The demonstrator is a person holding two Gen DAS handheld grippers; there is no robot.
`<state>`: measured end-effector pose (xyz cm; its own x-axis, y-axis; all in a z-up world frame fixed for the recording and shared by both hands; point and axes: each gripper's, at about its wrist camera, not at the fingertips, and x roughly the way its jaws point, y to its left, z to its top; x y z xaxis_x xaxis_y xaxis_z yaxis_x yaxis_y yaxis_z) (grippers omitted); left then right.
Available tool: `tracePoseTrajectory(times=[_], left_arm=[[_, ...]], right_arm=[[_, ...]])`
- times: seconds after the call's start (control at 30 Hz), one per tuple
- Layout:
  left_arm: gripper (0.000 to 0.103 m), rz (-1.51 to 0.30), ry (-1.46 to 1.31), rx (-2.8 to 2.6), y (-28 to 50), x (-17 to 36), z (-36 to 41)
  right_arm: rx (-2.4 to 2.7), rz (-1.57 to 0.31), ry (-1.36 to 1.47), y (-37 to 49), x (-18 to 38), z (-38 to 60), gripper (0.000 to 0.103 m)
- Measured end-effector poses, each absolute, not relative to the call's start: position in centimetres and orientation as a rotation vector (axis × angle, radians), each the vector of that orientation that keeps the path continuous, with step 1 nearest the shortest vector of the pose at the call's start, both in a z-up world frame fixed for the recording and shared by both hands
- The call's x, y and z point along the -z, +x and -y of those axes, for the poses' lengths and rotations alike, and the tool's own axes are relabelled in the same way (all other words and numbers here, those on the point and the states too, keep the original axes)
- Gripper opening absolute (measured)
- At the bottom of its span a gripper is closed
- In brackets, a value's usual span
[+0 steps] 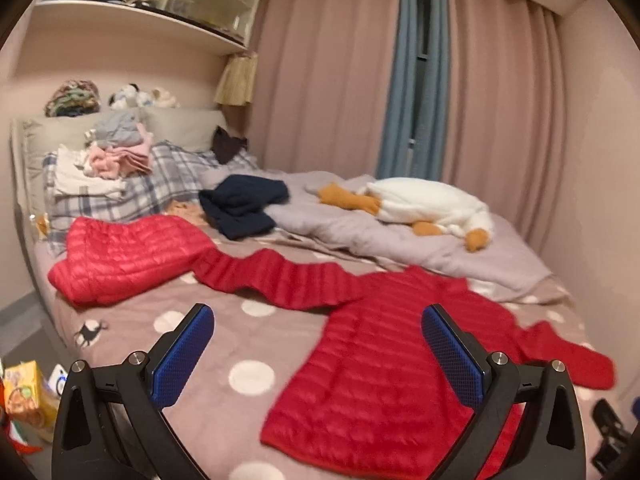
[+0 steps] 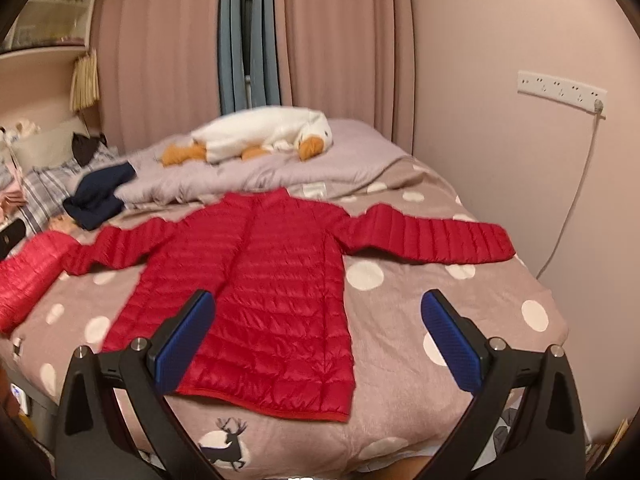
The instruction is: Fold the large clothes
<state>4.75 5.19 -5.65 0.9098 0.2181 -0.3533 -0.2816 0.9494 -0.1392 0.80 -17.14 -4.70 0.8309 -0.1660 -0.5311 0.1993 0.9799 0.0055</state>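
On the polka-dot bed, the red down jacket lies flat, sleeves spread crosswise, hem nearest both wide-open, empty tongs, the right tongs closer than the left tongs.

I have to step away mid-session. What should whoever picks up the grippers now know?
Left gripper: open, empty, above the bed.
Right gripper: open, empty, over the jacket's hem.
Red jacket: flat on the bed, front up, both sleeves spread sideways.
A second red garment lies past the left sleeve.
Done: jacket laid out.
Left: every fold; probably start with the sleeves.
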Motion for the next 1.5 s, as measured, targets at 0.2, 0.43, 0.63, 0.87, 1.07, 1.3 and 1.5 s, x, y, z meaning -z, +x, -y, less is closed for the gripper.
tracePoseTrajectory(times=[0.2, 0.43, 0.63, 0.87, 1.07, 1.3, 1.5], left_arm=[[0.103, -0.414, -0.288, -0.27, 10.3, 10.2, -7.2], [0.103, -0.685, -0.297, -0.258, 16.9, 18.5, -9.8], [0.103, -0.905, -0.303, -0.193, 18.6, 22.8, -10.0], [0.102, -0.951, -0.277, -0.006, 16.9, 24.2, -7.0], [0.086, -0.932, -0.22, -0.017, 14.9, 24.0, -5.5], [0.054, -0.957, -0.26, 0.068, 14.7, 23.6, -6.5], [0.054, -0.934, -0.226, 0.086, 13.0, 23.3, -6.3]], right_arm=[[0.184, -0.593, 0.088, 7.2, 8.0, 18.2, 0.103], [0.173, -0.77, 0.232, 14.0, 16.6, 21.8, 0.103], [0.174, -0.892, 0.298, 15.8, 22.6, 23.6, 0.103], [-0.002, -0.846, 0.282, 14.2, 22.6, 23.0, 0.1], [-0.046, -0.8, 0.275, 12.3, 23.1, 22.9, 0.041], [-0.06, -0.806, 0.369, 11.3, 23.3, 25.0, 0.016], [-0.029, -0.831, 0.321, 10.1, 22.6, 24.6, 0.016]])
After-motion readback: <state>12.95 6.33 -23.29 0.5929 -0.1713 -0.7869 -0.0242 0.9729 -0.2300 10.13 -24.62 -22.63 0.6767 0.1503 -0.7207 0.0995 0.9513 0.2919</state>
